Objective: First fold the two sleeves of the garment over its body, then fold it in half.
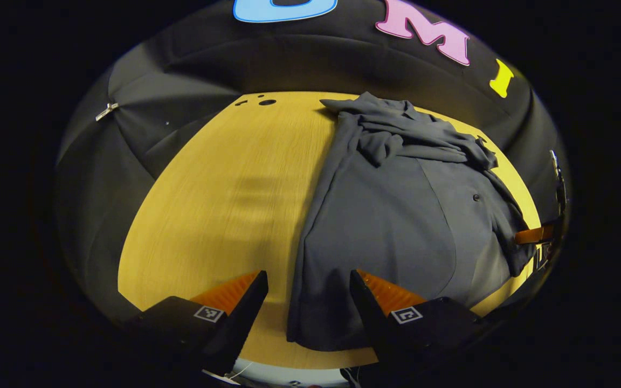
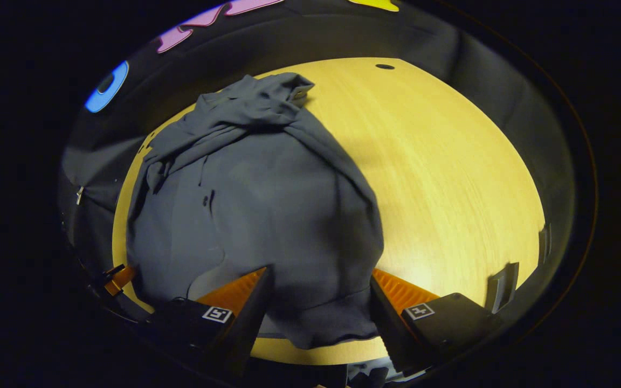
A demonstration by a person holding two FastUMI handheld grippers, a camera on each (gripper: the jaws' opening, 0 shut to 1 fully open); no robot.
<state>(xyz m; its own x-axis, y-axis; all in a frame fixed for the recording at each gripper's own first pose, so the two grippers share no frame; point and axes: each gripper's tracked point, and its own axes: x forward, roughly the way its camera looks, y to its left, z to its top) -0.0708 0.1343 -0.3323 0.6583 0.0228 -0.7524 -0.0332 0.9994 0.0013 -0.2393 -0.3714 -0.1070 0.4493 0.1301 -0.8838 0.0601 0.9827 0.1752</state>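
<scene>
Grey garment covers half the wooden table; both hand-held grippers gape over its hem.

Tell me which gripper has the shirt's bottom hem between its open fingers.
The right gripper: the shirt's hem lies between its fingers. The left gripper straddles the side edge, one finger over bare table.

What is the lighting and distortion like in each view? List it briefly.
Left gripper view: fisheye bends the table edge into a curve; soft banded shadow falls on the wood left of the shirt. Right gripper view: a bright patch glares on the table at right; the shirt bulges from distortion.
</scene>
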